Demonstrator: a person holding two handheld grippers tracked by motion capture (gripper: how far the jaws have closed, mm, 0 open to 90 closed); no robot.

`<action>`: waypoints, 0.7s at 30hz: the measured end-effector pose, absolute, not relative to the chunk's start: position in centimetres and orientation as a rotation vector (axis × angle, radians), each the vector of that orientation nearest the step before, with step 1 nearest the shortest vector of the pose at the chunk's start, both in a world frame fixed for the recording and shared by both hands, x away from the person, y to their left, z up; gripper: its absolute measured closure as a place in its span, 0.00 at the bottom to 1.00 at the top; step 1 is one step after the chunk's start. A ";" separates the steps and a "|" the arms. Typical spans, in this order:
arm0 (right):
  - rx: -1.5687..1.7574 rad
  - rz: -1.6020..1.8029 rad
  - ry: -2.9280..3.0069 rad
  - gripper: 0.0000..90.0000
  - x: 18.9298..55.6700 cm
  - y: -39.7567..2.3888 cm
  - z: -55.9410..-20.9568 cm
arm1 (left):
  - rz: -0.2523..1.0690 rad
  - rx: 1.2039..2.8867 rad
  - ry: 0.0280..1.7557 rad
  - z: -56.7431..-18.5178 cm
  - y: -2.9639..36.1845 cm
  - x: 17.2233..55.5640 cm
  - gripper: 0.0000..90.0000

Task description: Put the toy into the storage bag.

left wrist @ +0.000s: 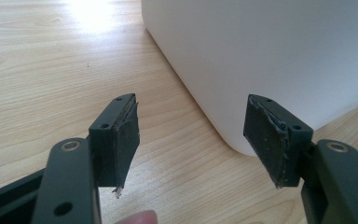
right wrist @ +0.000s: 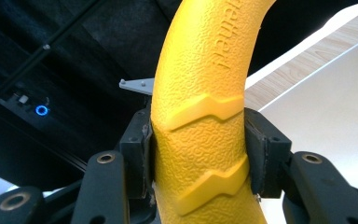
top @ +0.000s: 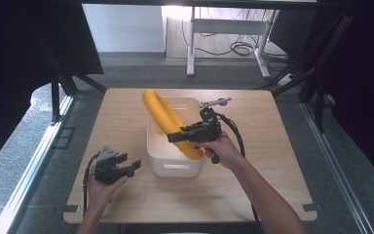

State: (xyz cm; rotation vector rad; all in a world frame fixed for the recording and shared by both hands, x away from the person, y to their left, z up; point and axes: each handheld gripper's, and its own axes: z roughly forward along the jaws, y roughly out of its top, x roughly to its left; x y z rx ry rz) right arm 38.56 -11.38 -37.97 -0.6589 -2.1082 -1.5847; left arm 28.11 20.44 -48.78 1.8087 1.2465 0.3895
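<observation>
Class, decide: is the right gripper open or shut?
Shut: the right gripper pads press both sides of the yellow curved object, over the white bin.

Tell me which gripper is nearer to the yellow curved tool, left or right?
Right. The right gripper is clamped on the yellow curved tool above the white bin; the left gripper rests open on the table, beside the bin.
</observation>
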 end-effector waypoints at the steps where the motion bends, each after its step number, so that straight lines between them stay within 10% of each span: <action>1: -0.658 -1.583 -2.110 0.56 38.6 -11.4 -38.0 | 0.389 1.809 1.246 -48.8 20.4 28.1 0.40; 21: -0.663 -1.569 -2.112 0.55 38.3 -12.0 -39.9 | 0.388 1.816 1.248 -48.8 20.3 28.0 0.40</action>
